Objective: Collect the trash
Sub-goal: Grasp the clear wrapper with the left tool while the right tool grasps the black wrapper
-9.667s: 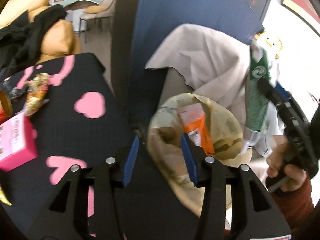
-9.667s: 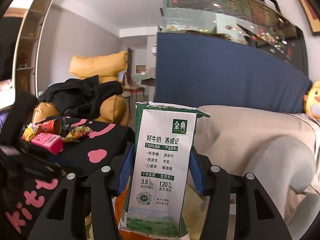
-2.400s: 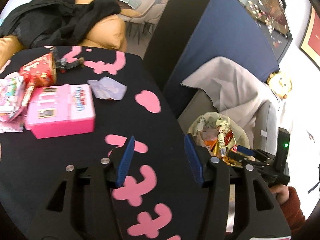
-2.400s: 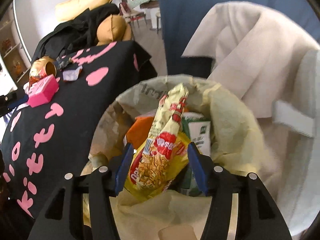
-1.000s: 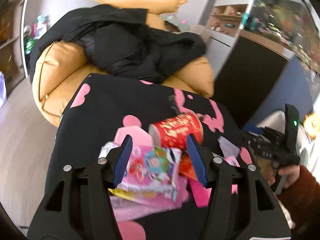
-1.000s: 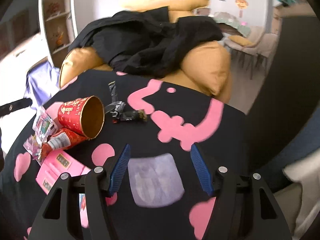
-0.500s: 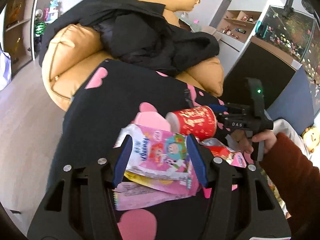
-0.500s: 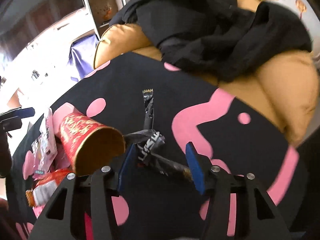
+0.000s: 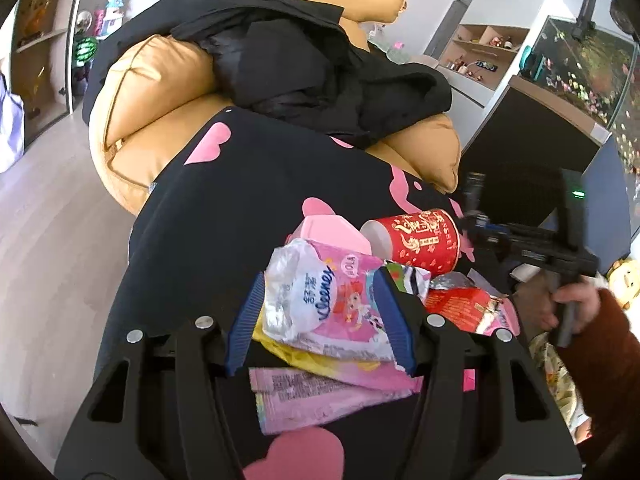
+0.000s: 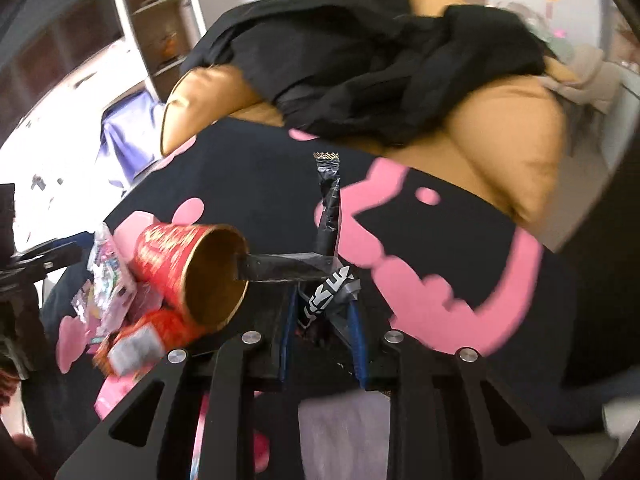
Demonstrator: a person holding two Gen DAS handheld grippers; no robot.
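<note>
Tissue pack (image 9: 316, 304) lies on top of a flat wrapper (image 9: 320, 392) on the tabletop (image 9: 224, 208). Paper cup (image 9: 416, 240) lies on its side behind and right of the pack. Armchair (image 9: 152, 92) stands behind the tabletop, jacket (image 9: 312, 64) draped on it.

I see matte black left gripper (image 9: 320, 320) and right gripper (image 10: 322, 320) frames, blue ribbed pads, silver screws, dark red sleeve (image 9: 600, 364)
</note>
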